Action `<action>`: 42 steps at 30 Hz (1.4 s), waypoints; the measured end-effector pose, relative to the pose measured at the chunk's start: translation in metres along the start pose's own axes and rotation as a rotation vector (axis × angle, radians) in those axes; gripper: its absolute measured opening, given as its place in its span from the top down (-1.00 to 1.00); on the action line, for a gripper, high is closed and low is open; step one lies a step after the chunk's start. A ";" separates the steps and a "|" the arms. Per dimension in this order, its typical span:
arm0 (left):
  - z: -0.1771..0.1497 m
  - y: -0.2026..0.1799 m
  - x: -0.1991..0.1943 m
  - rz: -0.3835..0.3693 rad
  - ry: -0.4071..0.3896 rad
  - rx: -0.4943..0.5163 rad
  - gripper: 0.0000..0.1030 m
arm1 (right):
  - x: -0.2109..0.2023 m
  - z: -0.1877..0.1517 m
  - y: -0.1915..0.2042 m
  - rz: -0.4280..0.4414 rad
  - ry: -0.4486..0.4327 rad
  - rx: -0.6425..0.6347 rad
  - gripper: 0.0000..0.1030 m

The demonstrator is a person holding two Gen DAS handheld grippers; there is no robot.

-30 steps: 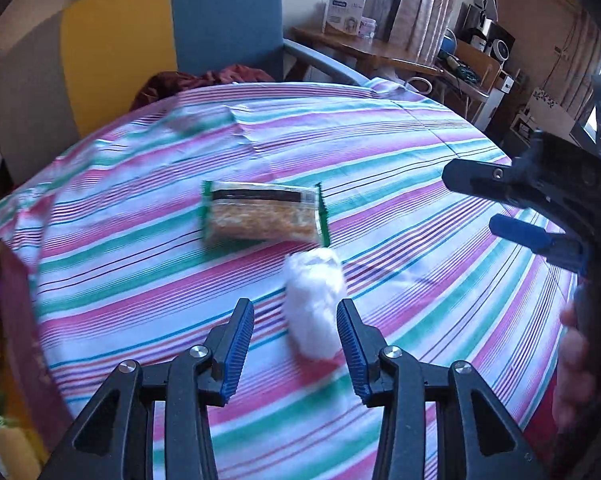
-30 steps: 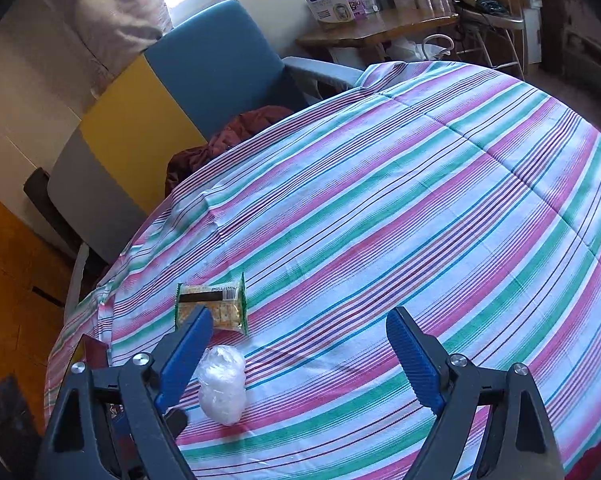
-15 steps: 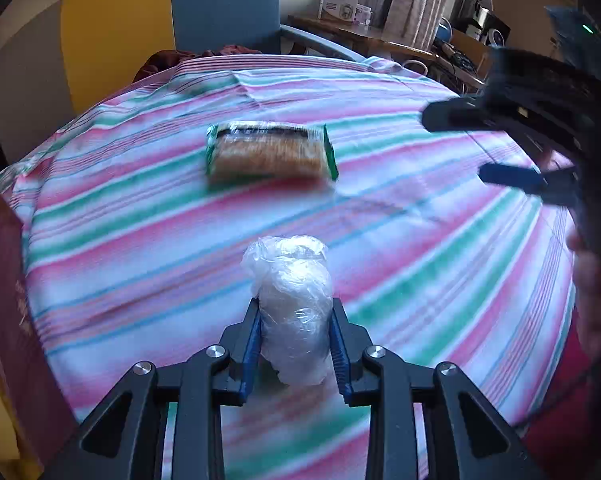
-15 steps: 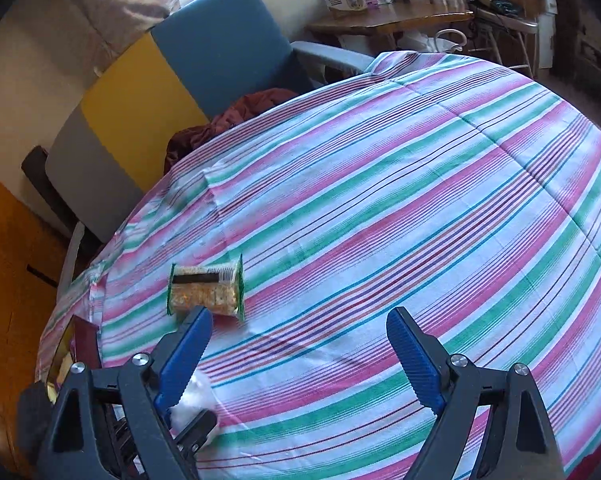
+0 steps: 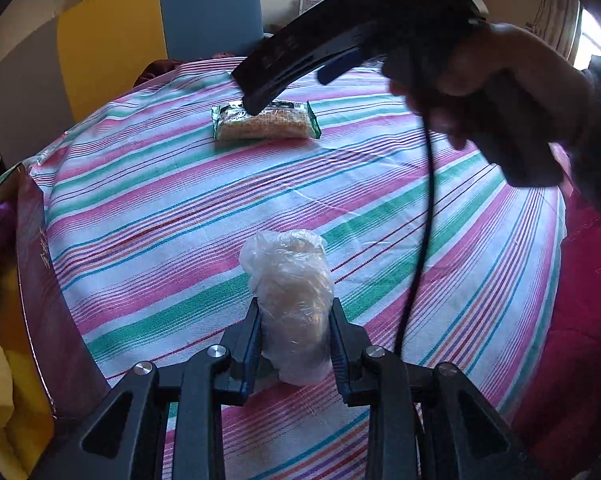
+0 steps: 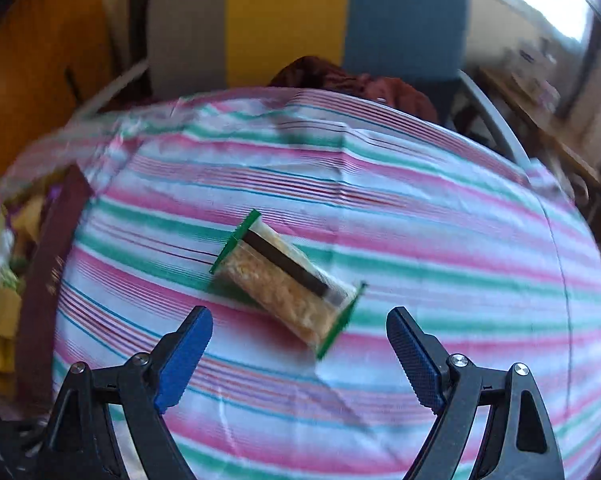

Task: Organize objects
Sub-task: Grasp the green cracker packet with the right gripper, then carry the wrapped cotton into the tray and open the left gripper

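My left gripper [image 5: 294, 320] is shut on a white plastic-wrapped bundle [image 5: 290, 300], held above the striped tablecloth [image 5: 180, 208]. A green-edged cracker packet [image 5: 264, 122] lies on the cloth at the far side. In the right wrist view the cracker packet [image 6: 286, 284] lies just ahead of my right gripper [image 6: 300, 332], which is open and empty, its fingers wide on either side of the packet's near end. In the left wrist view the right gripper [image 5: 296, 76] hovers over the packet.
A maroon-walled box [image 5: 40, 280] with yellow and purple items stands at the table's left edge; it also shows in the right wrist view [image 6: 44, 280]. A yellow, grey and blue chair [image 6: 308, 20] with a dark red cloth [image 6: 348, 80] stands behind the table.
My left gripper closed on the white bundle and lifted it. My right gripper swung left and came down over the cracker packet.
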State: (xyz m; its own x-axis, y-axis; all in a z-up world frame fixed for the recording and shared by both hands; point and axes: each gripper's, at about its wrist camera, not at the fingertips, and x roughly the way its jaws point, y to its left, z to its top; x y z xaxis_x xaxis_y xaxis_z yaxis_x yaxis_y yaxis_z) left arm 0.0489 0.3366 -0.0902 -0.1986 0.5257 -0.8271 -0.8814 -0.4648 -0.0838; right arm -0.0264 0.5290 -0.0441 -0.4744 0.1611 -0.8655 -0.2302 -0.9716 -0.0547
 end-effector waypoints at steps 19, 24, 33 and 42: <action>-0.004 0.008 0.000 -0.038 -0.025 -0.047 0.43 | 0.041 -0.021 0.002 0.037 0.195 -0.041 0.26; -0.006 0.006 -0.003 -0.012 -0.018 -0.046 0.44 | 0.017 -0.064 -0.004 0.043 0.229 0.034 0.25; -0.004 -0.012 -0.048 0.039 -0.110 0.003 0.45 | -0.003 -0.106 -0.006 0.040 0.168 0.106 0.24; 0.002 -0.013 -0.096 0.079 -0.202 -0.011 0.45 | -0.004 -0.107 0.002 0.031 0.116 0.092 0.19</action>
State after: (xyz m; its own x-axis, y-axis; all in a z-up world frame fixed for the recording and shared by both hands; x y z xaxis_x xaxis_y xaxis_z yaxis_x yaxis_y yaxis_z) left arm 0.0786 0.2930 -0.0087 -0.3499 0.6189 -0.7032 -0.8550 -0.5177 -0.0302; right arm 0.0658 0.5082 -0.0941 -0.3820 0.1045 -0.9182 -0.2964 -0.9549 0.0146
